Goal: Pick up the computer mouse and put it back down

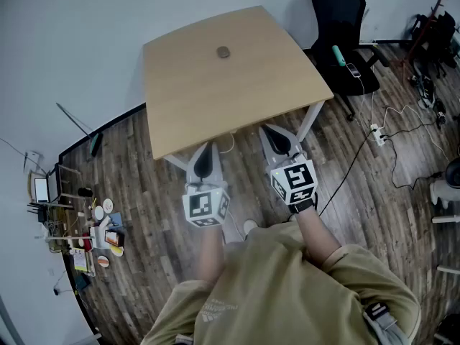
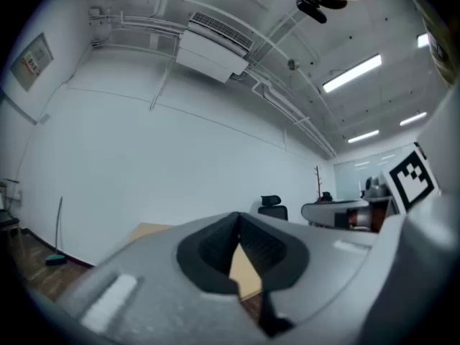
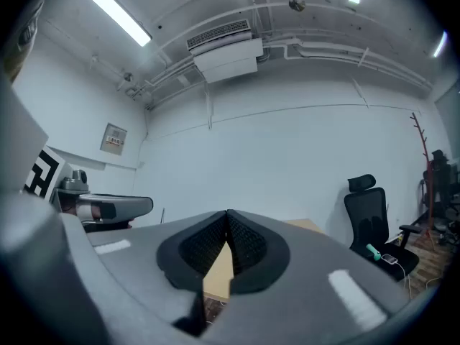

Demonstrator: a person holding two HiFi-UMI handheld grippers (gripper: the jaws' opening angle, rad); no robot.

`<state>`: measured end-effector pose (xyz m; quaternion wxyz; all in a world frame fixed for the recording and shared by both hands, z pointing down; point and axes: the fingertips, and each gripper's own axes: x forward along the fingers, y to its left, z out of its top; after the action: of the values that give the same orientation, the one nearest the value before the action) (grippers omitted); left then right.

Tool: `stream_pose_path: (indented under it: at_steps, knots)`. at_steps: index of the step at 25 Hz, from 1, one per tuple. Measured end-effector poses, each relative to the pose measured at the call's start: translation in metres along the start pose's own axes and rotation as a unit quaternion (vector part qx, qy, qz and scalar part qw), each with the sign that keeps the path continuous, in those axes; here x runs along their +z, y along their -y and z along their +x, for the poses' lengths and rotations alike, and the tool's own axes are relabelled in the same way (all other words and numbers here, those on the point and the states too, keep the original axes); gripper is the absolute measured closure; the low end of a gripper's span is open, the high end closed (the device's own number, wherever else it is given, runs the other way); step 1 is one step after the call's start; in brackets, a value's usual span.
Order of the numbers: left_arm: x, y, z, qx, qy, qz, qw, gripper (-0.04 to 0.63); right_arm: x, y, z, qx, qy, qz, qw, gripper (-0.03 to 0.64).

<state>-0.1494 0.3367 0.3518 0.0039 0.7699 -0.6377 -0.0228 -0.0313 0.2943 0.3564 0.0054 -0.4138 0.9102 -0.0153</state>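
Left gripper [image 2: 238, 221], right gripper [image 3: 227, 218]: ribbed jaws together, empty; rounded mouse [image 1: 223, 51] on wooden table [image 1: 237, 95].

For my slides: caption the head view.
Left gripper and right gripper, both shut, face the table; the computer mouse lies near its far edge.

Light wooden table [image 1: 237, 92] at upper centre, standing on a dark plank floor [image 1: 359, 192]. Pale wall [image 1: 72, 34] at upper left. Black office chair [image 1: 343, 20] at upper right; cluttered rack [image 1: 72, 228] at lower left. Strip lights [image 3: 118, 14] and an air-conditioning unit [image 3: 226, 57] overhead.
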Motion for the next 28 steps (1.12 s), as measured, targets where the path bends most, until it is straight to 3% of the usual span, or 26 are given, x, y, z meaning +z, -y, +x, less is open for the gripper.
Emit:
stream_pose_path:
  at_steps: [13,19,28]
  knots:
    - [-0.034,-0.031,0.013,-0.007,-0.013,-0.041,0.999,0.594,-0.037,-0.005,0.022,-0.011,-0.039,-0.002,0.999,0.611]
    - [-0.046,-0.05,0.07,0.011,-0.022,-0.045,0.9987,0.594,-0.047,0.033,0.077,0.002,-0.04,0.014,0.999,0.611]
    - [-0.039,-0.064,0.208,0.034,-0.025,-0.039,0.9983,0.594,-0.031,0.138,0.193,0.022,-0.023,0.052,0.998,0.611]
